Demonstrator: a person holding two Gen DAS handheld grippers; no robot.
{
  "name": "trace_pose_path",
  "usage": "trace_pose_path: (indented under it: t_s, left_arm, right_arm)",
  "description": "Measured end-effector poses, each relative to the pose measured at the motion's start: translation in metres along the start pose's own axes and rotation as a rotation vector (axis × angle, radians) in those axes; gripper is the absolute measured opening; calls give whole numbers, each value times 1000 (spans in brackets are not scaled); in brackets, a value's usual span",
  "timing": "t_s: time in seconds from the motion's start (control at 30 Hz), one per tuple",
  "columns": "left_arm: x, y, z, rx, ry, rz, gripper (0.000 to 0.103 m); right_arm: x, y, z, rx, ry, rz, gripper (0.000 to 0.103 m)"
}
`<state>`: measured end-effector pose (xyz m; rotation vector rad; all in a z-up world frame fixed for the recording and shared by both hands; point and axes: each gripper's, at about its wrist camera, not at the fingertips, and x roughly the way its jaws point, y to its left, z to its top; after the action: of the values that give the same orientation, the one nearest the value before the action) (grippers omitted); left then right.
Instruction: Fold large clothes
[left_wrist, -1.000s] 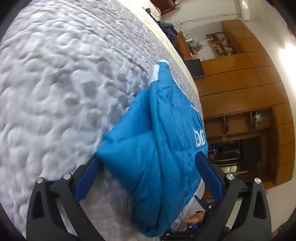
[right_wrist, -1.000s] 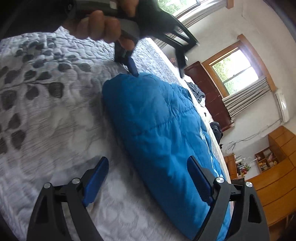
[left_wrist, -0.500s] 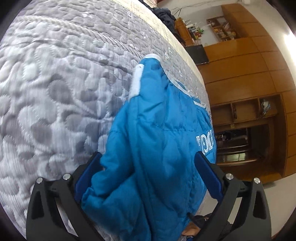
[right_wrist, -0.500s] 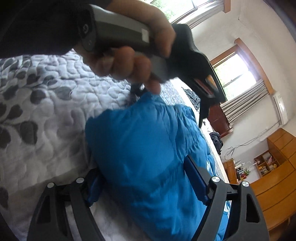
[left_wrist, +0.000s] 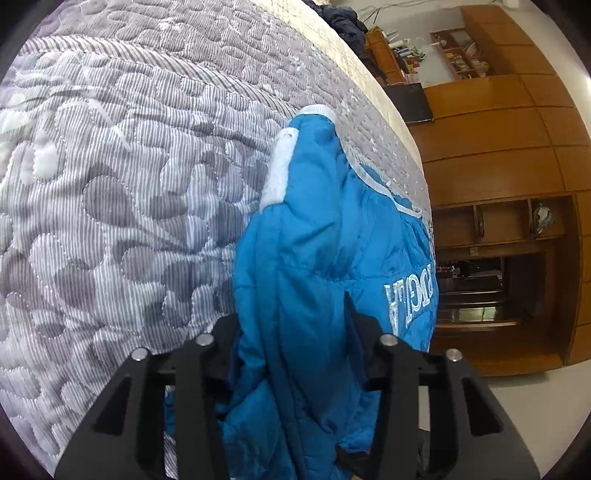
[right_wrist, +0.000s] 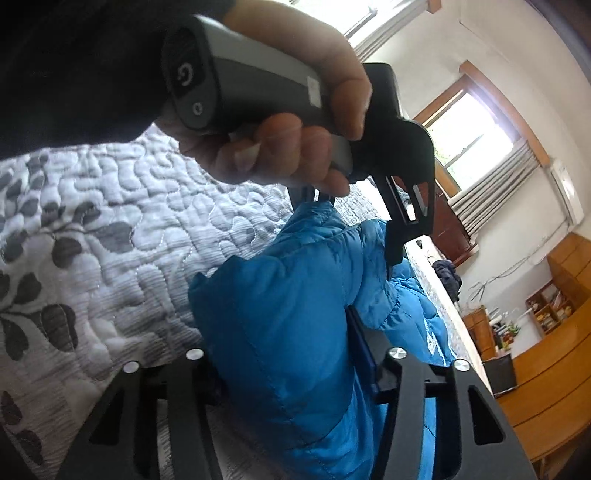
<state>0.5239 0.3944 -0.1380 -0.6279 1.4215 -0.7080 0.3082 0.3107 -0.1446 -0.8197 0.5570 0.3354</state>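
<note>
Because both edges must lift together for the fold, your left gripper (left_wrist: 291, 354) clamps a bunch of the blue padded jacket (left_wrist: 332, 240) at 6 o'clock; the rest lies toward 12 on the quilted bed (left_wrist: 110, 184). In the right view, your right gripper (right_wrist: 291, 373) likewise pinches the jacket at 6 o'clock, your hand (right_wrist: 291, 122) at 12.

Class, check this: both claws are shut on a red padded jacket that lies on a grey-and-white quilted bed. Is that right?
Not quite. The jacket is blue, not red, as both wrist views show. The rest holds: the left claw and the right claw are each shut on its fabric, on the quilted bed.
</note>
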Motion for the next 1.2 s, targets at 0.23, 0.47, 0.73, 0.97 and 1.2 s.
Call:
trace_pose_path:
  t_s: [0.23, 0.47, 0.73, 0.97, 1.2]
  left_arm:
    - [-7, -17, 5, -5, 1, 40, 34]
    - [-17, -48, 9, 5, -8, 93, 30]
    - [-29, -88, 14, 32, -25, 147, 30]
    - [-34, -122, 14, 53, -38, 189, 29]
    - [-35, -152, 8, 74, -53, 229, 29]
  right_arm:
    - [-14, -14, 6, 56, -22, 24, 45]
    - [-29, -42, 13, 122, -58, 36, 41]
    - [-52, -73, 16, 212, -109, 38, 40]
    - [-68, -96, 12, 280, -143, 36, 39]
    - [-82, -119, 1, 345, -177, 31, 38]
